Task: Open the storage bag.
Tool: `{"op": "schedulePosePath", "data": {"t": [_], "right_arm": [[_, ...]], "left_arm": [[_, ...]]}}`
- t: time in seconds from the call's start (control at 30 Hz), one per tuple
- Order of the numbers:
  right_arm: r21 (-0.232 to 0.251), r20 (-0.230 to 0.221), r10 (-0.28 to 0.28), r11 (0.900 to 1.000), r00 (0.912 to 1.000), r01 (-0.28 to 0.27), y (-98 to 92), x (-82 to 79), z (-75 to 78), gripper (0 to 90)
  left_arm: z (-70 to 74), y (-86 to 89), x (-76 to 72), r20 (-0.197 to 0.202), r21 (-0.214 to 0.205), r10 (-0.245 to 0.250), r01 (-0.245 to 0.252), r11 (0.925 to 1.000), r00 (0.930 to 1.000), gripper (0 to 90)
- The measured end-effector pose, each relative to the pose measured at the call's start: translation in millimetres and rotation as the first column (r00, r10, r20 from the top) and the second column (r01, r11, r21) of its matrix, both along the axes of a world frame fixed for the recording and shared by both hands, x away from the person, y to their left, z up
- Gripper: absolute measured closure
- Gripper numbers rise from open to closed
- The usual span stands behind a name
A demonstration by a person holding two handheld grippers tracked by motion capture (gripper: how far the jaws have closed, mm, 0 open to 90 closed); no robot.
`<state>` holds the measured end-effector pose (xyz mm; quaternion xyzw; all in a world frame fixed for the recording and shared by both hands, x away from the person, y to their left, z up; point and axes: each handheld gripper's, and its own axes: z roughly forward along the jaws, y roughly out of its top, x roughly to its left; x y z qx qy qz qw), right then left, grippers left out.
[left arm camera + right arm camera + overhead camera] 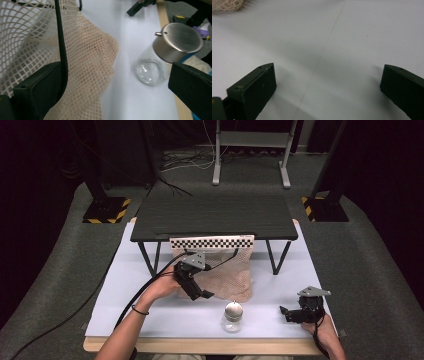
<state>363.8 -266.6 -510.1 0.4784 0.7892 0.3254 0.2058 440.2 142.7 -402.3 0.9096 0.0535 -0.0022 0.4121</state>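
- The left gripper (202, 294) is held over the beige mesh bag (225, 272), at the bag's near left part; its jaws are seen spread wide apart in the left gripper view, with nothing clamped between them.
- The mesh bag (82, 62) is found lying on the white tabletop (150, 312), just in front of a small black stand (215, 215); a black cord (61, 45) is seen running across the mesh.
- A clear glass jar (233, 316) with a brushed metal lid (178, 41) is found upright on the tabletop, near the bag's front edge and apart from it; it is touched by neither gripper.
- The right gripper (289, 312) is held low at the tabletop's right near corner, well apart from the jar; its jaws are spread wide over bare white surface in the right gripper view.
- A checkered strip (212, 242) is fixed along the stand's front edge.
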Motion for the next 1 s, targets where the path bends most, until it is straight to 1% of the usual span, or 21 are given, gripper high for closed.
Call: {"op": "schedulePosePath", "data": {"t": [0.2,0.3,0.5,1.0], "right_arm": [[-0.005,0.000,-0.001,1.0000,1.0000,0.001,0.5,0.0,0.3,0.0],[-0.006,0.002,-0.003,1.0000,1.0000,0.003,0.9,-0.5,0.3,0.0],[-0.011,0.002,0.002,0.9999,1.0000,-0.002,0.8,0.2,0.4,0.0],[-0.011,-0.004,0.012,0.9999,0.9999,-0.012,0.6,1.2,0.6,0.0]], "left_arm": [[6.5,2.7,-5.2,-0.056,-0.024,-0.025,0.024,0.9994,0.9981,0.0],[7.8,4.4,-5.9,-0.069,-0.030,-0.036,0.034,0.9989,0.9970,0.0],[9.5,5.0,-9.2,-0.065,-0.037,-0.048,0.046,0.9982,0.9967,0.0],[9.3,3.8,-11.0,-0.051,-0.036,-0.046,0.044,0.9984,0.9976,0.0]]}}
